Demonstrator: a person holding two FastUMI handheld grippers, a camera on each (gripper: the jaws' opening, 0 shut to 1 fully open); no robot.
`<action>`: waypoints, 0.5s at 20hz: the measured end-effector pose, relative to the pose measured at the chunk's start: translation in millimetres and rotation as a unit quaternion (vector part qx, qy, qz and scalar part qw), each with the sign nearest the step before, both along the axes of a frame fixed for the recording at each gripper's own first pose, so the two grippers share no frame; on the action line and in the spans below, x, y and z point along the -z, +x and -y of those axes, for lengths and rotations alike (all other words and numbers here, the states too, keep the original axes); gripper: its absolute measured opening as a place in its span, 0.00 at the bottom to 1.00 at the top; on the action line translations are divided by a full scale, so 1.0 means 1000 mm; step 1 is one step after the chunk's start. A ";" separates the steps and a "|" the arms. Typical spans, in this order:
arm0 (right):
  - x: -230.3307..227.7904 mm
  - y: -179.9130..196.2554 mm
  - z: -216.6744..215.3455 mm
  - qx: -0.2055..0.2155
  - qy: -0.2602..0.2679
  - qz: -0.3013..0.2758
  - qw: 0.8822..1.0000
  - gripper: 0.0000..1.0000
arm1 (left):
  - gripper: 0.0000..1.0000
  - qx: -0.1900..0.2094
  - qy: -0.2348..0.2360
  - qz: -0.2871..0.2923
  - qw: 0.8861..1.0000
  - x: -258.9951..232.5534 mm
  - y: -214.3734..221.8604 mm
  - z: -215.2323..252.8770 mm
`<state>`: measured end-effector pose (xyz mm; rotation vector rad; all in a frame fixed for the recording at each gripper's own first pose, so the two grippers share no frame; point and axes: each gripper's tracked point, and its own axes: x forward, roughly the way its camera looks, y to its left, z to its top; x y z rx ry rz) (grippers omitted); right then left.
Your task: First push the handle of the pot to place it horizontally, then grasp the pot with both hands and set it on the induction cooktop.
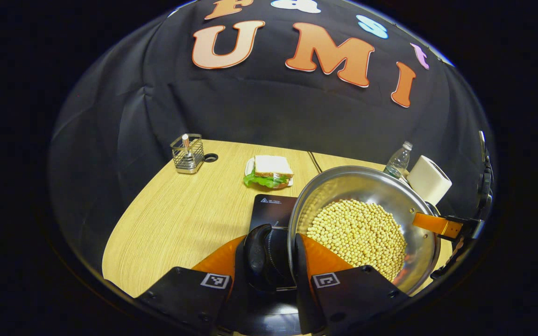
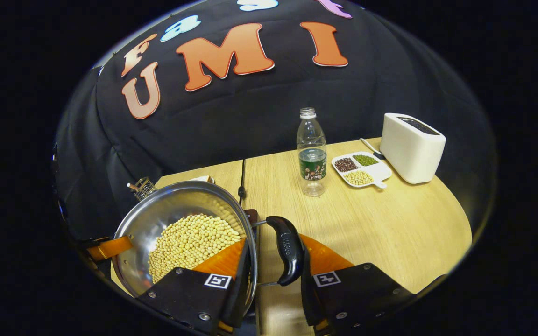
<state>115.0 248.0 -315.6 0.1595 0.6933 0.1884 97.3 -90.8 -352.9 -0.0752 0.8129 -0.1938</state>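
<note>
A steel pot (image 1: 343,186) full of pale soybeans (image 1: 357,233) hangs between both grippers. My left gripper (image 1: 269,240) is shut across one black side handle (image 1: 262,254), one finger outside it and the other inside the pot wall. My right gripper (image 2: 273,242) is shut the same way on the opposite handle (image 2: 287,247) of the pot (image 2: 175,200). In each view the other gripper's finger shows at the pot's far rim. The black induction cooktop (image 1: 271,207) lies just beyond and under the pot. Whether the pot touches it, I cannot tell.
On the wooden table (image 2: 390,224) stand a water bottle (image 2: 312,154), a white toaster (image 2: 411,147) and a divided dish of beans (image 2: 361,169). A sandwich on a plate (image 1: 271,171) and a wire utensil holder (image 1: 187,154) sit farther back. A black cable (image 2: 242,179) runs to the cooktop.
</note>
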 end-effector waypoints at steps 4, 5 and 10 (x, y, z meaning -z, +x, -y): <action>0.014 0.001 -0.013 -0.005 -0.007 -0.015 1.000 0.49 | 0.51 -0.003 0.003 -0.013 1.000 0.019 -0.002 -0.012; 0.017 0.001 -0.014 -0.006 -0.010 -0.018 1.000 0.49 | 0.51 -0.002 0.002 -0.017 1.000 0.021 -0.001 -0.014; 0.025 0.000 -0.018 -0.002 -0.013 -0.027 1.000 0.50 | 0.53 0.002 0.001 -0.026 1.000 0.032 0.002 -0.011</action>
